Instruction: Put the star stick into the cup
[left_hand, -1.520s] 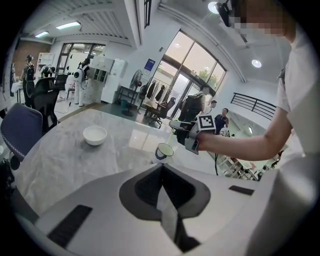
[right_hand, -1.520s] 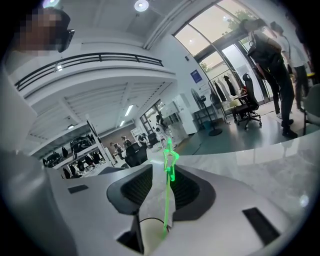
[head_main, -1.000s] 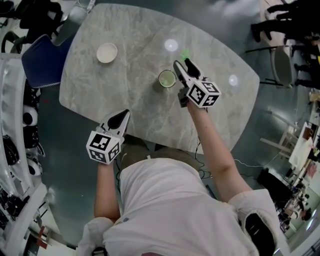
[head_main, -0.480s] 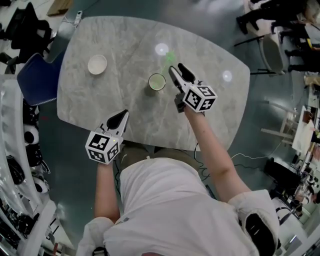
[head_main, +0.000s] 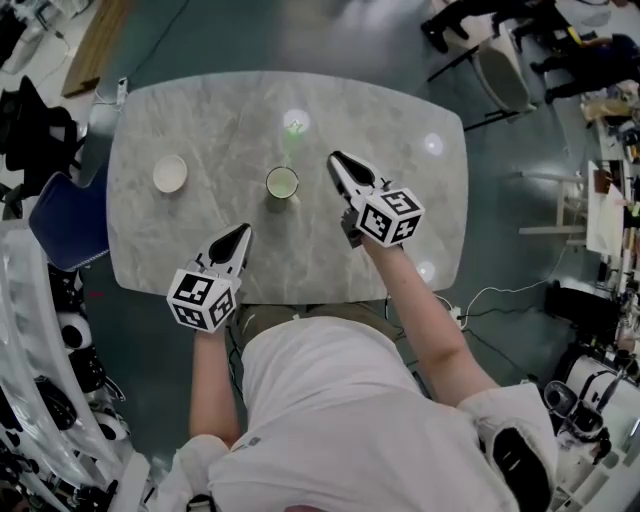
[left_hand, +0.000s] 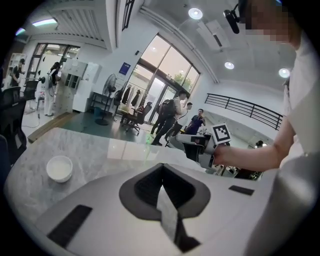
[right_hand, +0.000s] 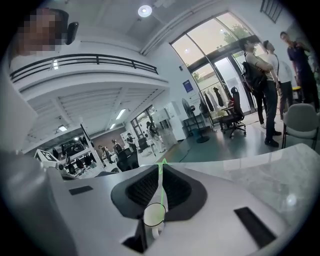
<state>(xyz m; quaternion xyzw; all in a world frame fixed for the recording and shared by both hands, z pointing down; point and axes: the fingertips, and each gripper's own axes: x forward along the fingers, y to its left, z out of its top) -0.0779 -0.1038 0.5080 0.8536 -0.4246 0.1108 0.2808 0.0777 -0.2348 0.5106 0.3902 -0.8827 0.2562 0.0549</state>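
So the star stick (head_main: 293, 135) is in the cup (head_main: 282, 183) already. The green stick leans out over the rim on the side away from the person, with the star end up in the air. The cup stands on the grey marble table (head_main: 400, 130), about mid-table. The right gripper (head_main: 337, 160) hangs just to the right of the cup, not touching the cup or the stick. Its jaws are closing, down to a thin slit, with nothing between them. In the right gripper view you look along that slit straight at the cup and stick beyond. The left gripper (head_main: 240, 232) is on the near left side of the cup, well apart from it, jaws together and empty. A small white bowl (head_main: 169, 173) sits well left of the cup.
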